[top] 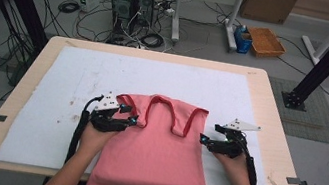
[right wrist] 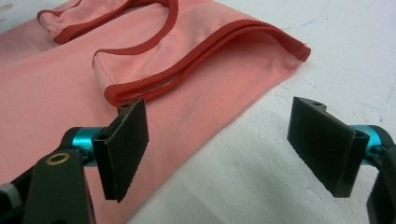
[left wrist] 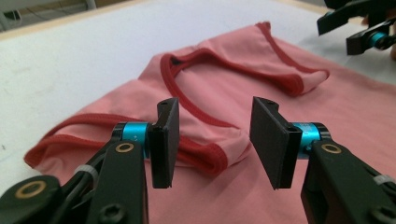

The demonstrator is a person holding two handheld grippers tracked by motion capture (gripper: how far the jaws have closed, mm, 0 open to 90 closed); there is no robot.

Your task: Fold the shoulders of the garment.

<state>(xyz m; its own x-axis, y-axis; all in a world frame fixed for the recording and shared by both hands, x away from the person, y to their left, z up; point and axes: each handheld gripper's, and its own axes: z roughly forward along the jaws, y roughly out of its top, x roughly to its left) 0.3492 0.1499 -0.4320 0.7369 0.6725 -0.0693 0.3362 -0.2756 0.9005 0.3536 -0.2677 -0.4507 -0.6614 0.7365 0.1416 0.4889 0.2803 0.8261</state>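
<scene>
I see a salmon-pink tank top (top: 158, 147) with darker red trim, plain and unpatterned, lying on a white mat (top: 49, 103) over a pale wood table (top: 274, 121). Either side of the top, my left gripper (left wrist: 215, 140) and right gripper (right wrist: 229, 149) are black with bright blue hubs.

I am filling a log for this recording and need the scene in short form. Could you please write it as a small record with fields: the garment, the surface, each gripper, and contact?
garment: pink sleeveless top with red trim, lying flat, its hem hanging over the near table edge
surface: white mat on a wooden table
left gripper: jaws open, at the top's left strap
right gripper: jaws open, at the top's right side edge
contact: neither gripper has closed on the fabric
</scene>
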